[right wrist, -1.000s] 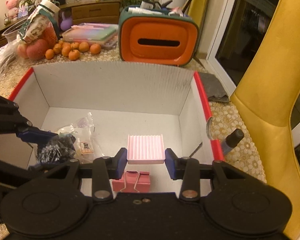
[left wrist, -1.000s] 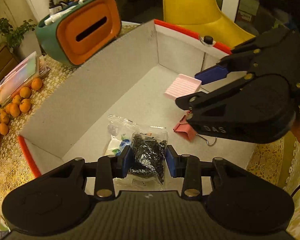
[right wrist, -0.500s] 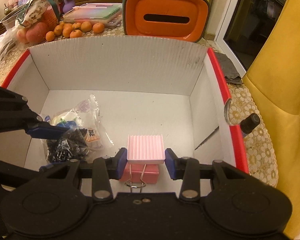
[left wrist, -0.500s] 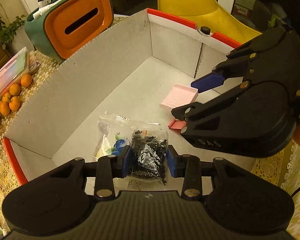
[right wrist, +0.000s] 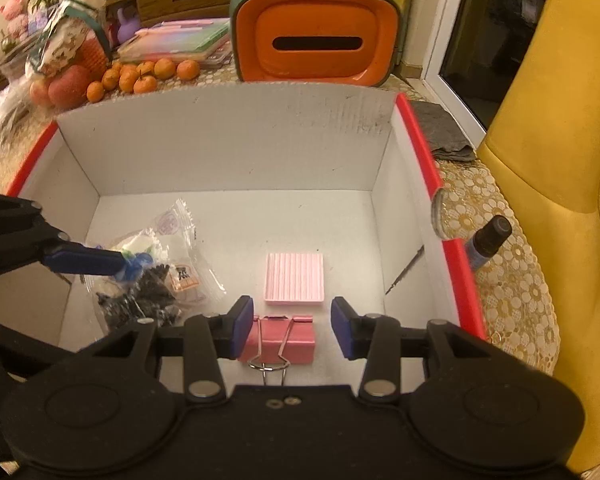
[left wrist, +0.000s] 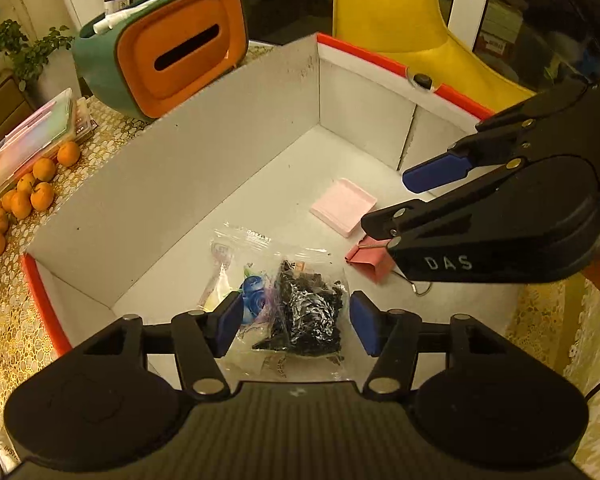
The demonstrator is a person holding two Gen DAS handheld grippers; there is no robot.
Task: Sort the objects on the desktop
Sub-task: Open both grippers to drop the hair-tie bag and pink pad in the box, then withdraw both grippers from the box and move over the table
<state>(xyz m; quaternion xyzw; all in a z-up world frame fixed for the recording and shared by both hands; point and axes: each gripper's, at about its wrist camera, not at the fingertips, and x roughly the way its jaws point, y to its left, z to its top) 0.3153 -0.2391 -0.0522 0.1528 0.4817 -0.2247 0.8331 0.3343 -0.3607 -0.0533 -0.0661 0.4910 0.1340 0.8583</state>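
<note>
Both tongs stand wide open and hold nothing: the left gripper (left wrist: 296,328) straddles the clear bag of black bits (left wrist: 306,312), the right gripper (right wrist: 292,326) the pink binder clip (right wrist: 280,338), all lying on the floor of the white box (right wrist: 228,152). This looks like the release step, so next each should lift straight clear. Only the right view shows the small bottle (right wrist: 488,242) outside the box at three o'clock; the pink pad (right wrist: 295,278) lies at twelve o'clock from the clip.

Pink ribbed pad (right wrist: 295,277), pink binder clip (right wrist: 279,339), red-rimmed white box (right wrist: 427,160), seemingly gold-patterned tablecloth (right wrist: 508,300).
</note>
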